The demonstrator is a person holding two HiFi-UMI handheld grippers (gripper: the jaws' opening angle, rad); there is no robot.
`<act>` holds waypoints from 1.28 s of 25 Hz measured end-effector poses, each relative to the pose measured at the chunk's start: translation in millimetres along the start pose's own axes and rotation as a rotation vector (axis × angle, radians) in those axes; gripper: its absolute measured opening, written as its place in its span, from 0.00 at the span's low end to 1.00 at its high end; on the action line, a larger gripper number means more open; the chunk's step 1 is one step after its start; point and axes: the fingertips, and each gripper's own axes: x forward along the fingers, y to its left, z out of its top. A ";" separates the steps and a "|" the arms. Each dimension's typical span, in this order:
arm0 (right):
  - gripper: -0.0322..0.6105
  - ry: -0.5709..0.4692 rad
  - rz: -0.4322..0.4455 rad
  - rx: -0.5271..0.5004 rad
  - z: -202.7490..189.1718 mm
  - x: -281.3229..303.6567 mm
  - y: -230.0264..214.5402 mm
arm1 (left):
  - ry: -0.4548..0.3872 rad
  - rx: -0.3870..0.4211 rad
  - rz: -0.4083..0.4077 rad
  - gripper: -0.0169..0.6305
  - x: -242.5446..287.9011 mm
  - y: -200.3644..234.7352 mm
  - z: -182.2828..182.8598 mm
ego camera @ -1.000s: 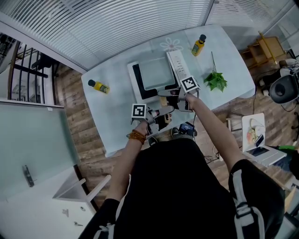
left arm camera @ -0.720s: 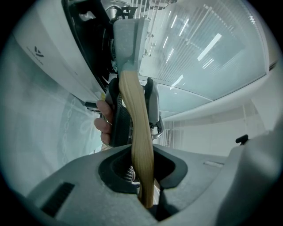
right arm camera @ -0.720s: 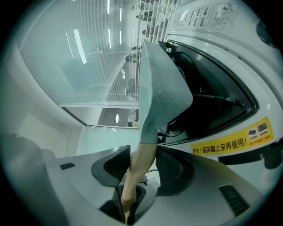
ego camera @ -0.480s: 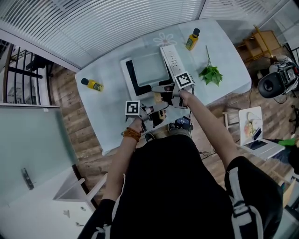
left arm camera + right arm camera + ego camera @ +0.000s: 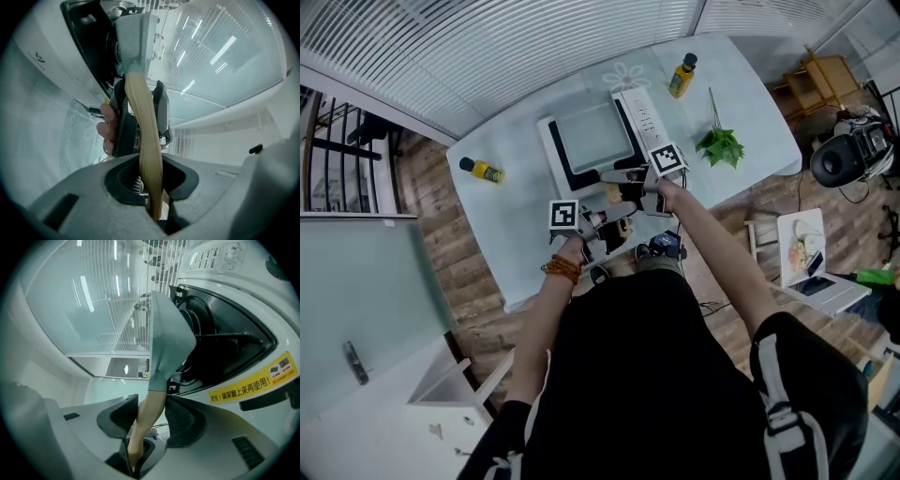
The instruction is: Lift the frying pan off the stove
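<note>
Frying pan (image 5: 595, 136) has a long wooden handle (image 5: 145, 140) that points down the picture toward the person, and both grippers are closed on it. Lowest in the head view, the left gripper (image 5: 614, 223) squeezes the wood near its end. In its own view the wood runs right between its two fingers, which press on both sides. A bit higher up, the right gripper (image 5: 623, 180) holds the same handle closer to the pan, where the wood meets the grey part. Its fingers are also tight on the wood.

The square grey pan is over the white and black stove (image 5: 572, 169) in the upper middle. I cannot tell if it touches the stove. The stove sits on a pale table (image 5: 516, 234). Two yellow bottles (image 5: 478, 170) and a green plant (image 5: 719, 145) lie farther out.
</note>
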 end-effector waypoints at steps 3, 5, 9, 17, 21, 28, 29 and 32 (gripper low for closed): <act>0.31 -0.012 0.013 0.008 0.6 -0.2 -0.2 | -0.005 -0.001 0.005 0.13 -0.6 -0.6 0.7; 0.31 -0.020 0.023 0.008 1.0 0.0 -0.4 | -0.007 -0.005 0.012 0.13 -0.9 -1.4 0.8; 0.31 -0.031 0.040 0.015 0.1 -0.3 0.3 | -0.008 -0.007 0.028 0.13 -1.5 -1.8 -0.4; 0.31 -0.055 0.074 0.005 1.7 -1.1 14.4 | -0.013 0.018 0.030 0.13 -3.1 -14.4 -1.2; 0.31 -0.058 0.074 -0.027 3.0 -2.4 27.6 | -0.003 0.048 0.014 0.13 -0.9 -26.0 -2.9; 0.31 -0.060 0.093 -0.055 4.5 -0.5 46.2 | -0.005 0.083 0.017 0.13 -1.2 -39.5 -2.4; 0.31 -0.060 0.094 -0.061 4.3 -0.2 49.5 | -0.005 0.090 0.021 0.13 -1.7 -42.1 -3.0; 0.31 -0.060 0.102 -0.072 3.9 0.0 62.9 | -0.007 0.096 0.018 0.13 -0.2 -55.7 -5.3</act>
